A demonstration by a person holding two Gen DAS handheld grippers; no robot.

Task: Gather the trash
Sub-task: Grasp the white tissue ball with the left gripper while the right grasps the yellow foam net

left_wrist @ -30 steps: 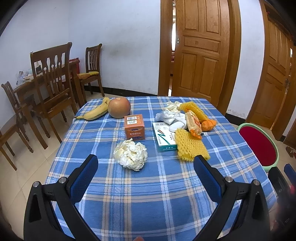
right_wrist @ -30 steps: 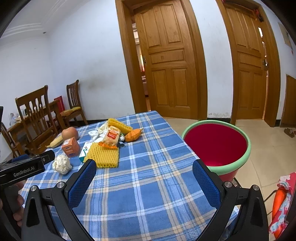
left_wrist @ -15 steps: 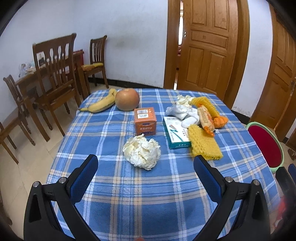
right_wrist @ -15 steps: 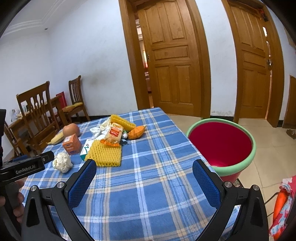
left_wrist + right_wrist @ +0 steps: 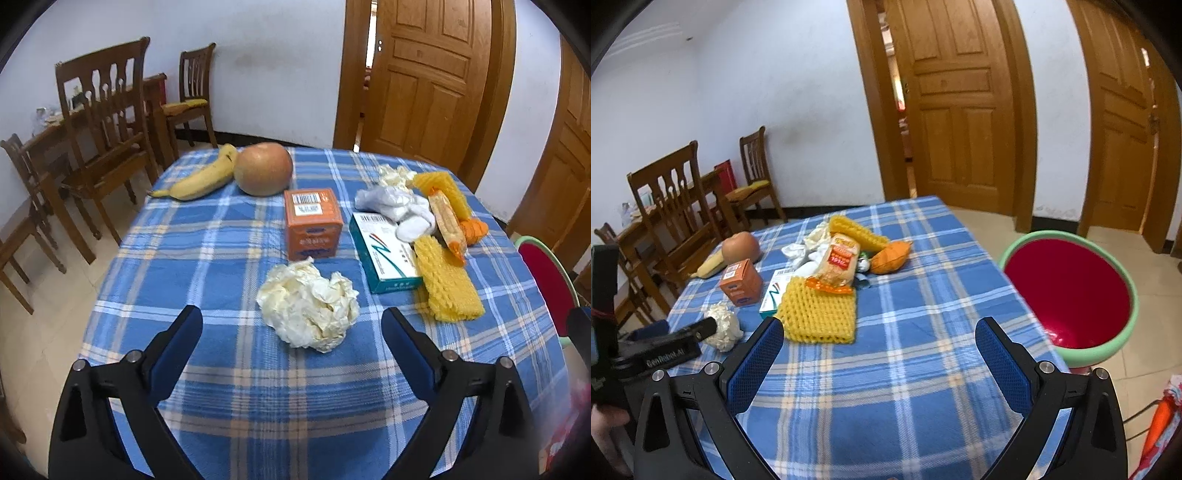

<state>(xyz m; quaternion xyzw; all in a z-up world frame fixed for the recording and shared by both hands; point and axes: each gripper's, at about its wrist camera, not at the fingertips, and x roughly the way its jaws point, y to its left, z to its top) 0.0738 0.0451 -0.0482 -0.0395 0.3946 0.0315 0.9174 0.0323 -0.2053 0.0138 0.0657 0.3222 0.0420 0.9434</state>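
Note:
A crumpled white paper ball [image 5: 308, 304] lies on the blue plaid tablecloth [image 5: 221, 251], just ahead of my open, empty left gripper [image 5: 291, 325]. Behind it are an orange box [image 5: 313, 223], a teal-and-white box [image 5: 388, 251], yellow foam netting [image 5: 447, 284], a snack wrapper [image 5: 447, 225] and white tissues [image 5: 395, 203]. My right gripper [image 5: 879, 332] is open and empty over the table's near edge, with the yellow netting [image 5: 820, 314] close ahead. The paper ball [image 5: 724, 326] shows at its left. A red bin with a green rim [image 5: 1071, 295] stands on the floor to the right.
A banana [image 5: 203, 179] and a round fruit [image 5: 264, 173] lie at the table's far left. Wooden chairs [image 5: 107, 140] and another table stand to the left. Wooden doors [image 5: 964, 118] are behind. The left gripper's body [image 5: 653, 354] shows in the right wrist view.
My left gripper has moved forward toward the paper ball, which now looms larger between the fingers. My right gripper has edged forward and turned slightly left. Both stayed open.

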